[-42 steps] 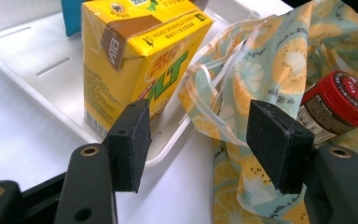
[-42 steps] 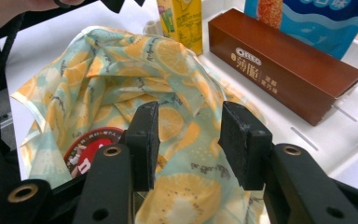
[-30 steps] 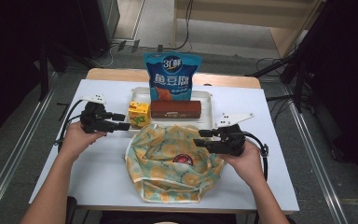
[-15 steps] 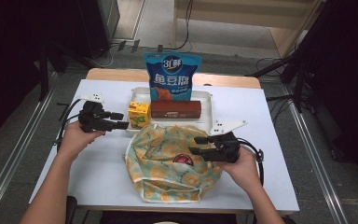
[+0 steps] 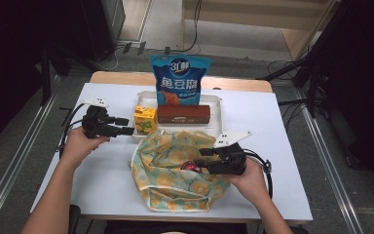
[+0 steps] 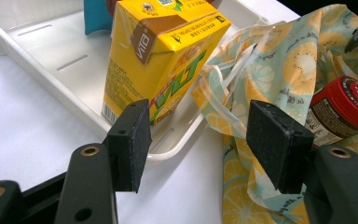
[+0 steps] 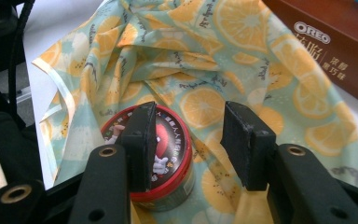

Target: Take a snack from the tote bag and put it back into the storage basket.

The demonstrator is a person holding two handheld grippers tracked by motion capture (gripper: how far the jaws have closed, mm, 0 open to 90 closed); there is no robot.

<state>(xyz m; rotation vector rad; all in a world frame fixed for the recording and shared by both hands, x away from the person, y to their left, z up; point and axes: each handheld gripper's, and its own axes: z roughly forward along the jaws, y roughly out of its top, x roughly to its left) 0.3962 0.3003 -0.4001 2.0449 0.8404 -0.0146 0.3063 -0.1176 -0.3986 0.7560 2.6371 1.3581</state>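
Right gripper (image 5: pixel 200 159) released, jaws apart above the red-lidded jar (image 7: pixel 156 154) on the lemon-print bag (image 5: pixel 175 175), left gripper (image 6: pixel 198 140) released, yellow drink carton (image 6: pixel 163 56) just ahead in the white tray (image 6: pixel 51 60)

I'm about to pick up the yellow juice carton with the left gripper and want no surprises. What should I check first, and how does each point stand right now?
1. Left gripper open: ok, its jaws stand apart with nothing between them.
2. Lined up with the yellow juice carton: not ok, the carton sits towards the left jaw, not centred.
3. Carton upright in the white plastic tray: ok.
4. The lemon-print fabric bag clear of the jaws: not ok, its edge lies just beyond the right jaw.
5. Right gripper out of the way: ok, it is open over the red-lidded jar on the bag.
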